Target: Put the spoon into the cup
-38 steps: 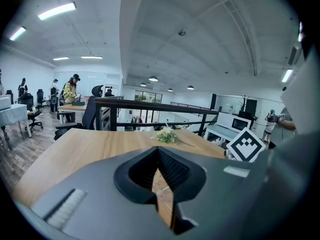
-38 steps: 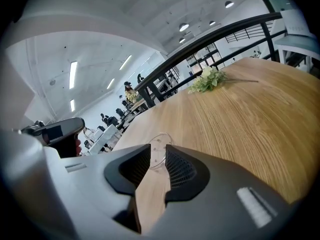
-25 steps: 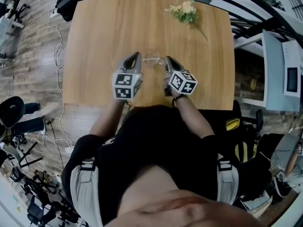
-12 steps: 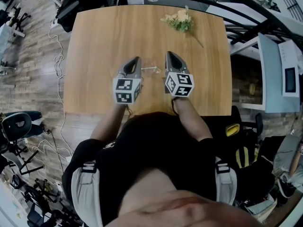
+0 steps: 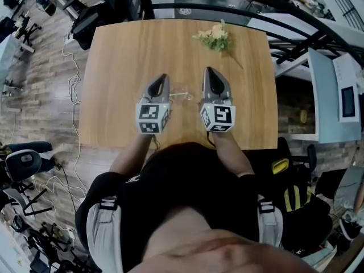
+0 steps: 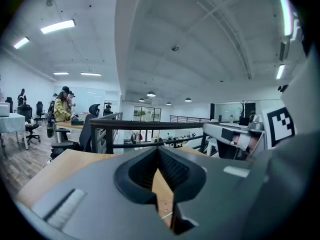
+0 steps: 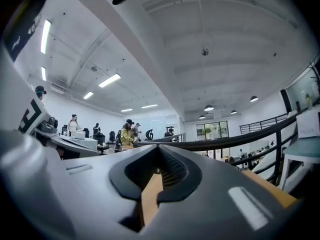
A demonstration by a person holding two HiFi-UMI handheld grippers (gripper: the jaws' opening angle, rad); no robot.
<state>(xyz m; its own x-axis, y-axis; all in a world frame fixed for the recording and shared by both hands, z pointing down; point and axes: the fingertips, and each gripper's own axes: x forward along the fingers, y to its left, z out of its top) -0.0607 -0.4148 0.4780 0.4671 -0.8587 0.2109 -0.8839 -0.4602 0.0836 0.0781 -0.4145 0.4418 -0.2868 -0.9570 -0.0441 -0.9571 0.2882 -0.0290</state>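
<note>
A clear glass cup (image 5: 180, 89) stands on the wooden table (image 5: 119, 61), between my two grippers. A thin pale spoon (image 5: 186, 95) seems to lie by the cup's near side, too small to make out well. The left gripper (image 5: 161, 77) is just left of the cup, shut and empty, pointing away from me. The right gripper (image 5: 209, 70) is just right of the cup, also shut and empty. Neither touches the cup. In the left gripper view (image 6: 159, 151) and the right gripper view (image 7: 161, 151) the jaws meet with only bare wood below.
A small bunch of pale flowers (image 5: 215, 37) lies at the table's far right. A dark railing (image 5: 187, 7) runs beyond the far edge. Office chairs and cables crowd the floor (image 5: 34, 95) on the left; a grey desk (image 5: 335, 90) stands to the right.
The right gripper has swung from angled toward the cup to pointing straight ahead, its tip now past the cup. The left gripper has barely moved. The head camera has tilted.
</note>
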